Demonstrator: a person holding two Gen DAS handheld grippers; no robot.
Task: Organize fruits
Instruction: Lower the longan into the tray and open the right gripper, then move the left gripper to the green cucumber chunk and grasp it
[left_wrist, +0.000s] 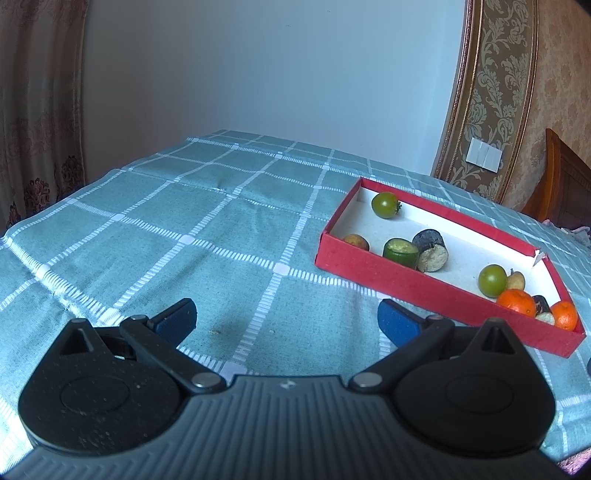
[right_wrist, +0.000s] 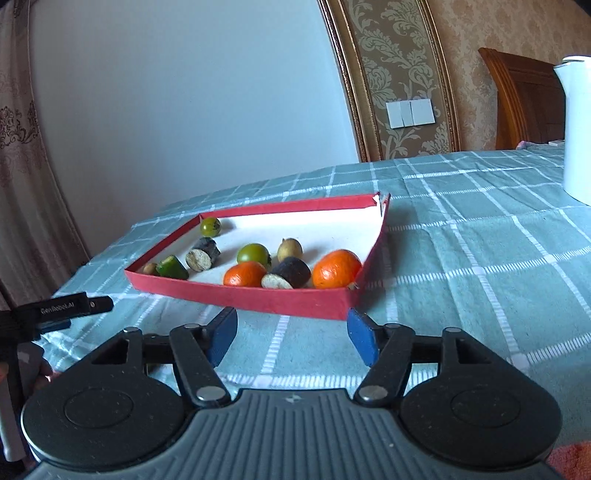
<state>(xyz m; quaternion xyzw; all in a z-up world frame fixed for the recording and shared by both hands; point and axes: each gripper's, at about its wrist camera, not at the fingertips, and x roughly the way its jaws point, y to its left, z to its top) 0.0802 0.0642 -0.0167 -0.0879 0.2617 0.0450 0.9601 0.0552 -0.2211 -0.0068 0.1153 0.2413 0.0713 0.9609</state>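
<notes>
A shallow red tray (left_wrist: 406, 286) (right_wrist: 258, 300) with a white floor sits on the checked tablecloth. It holds two oranges (right_wrist: 336, 268) (right_wrist: 244, 275), two green tomatoes (right_wrist: 253, 254) (right_wrist: 210, 226), two dark cut pieces (right_wrist: 291, 273) (right_wrist: 202, 254), a green cucumber piece (right_wrist: 170, 267) and a small yellowish fruit (right_wrist: 290, 250). My left gripper (left_wrist: 286, 317) is open over bare cloth, left of the tray, with nothing between its fingers. My right gripper (right_wrist: 291, 325) stands open just before the tray's near wall, also holding nothing.
A white jug (right_wrist: 576, 129) stands on the table at the far right. A wooden headboard (right_wrist: 528, 99) rises behind it. The other gripper's black body (right_wrist: 62, 310) shows at the left edge of the right wrist view. A wall and a curtain (left_wrist: 37, 110) lie beyond the table.
</notes>
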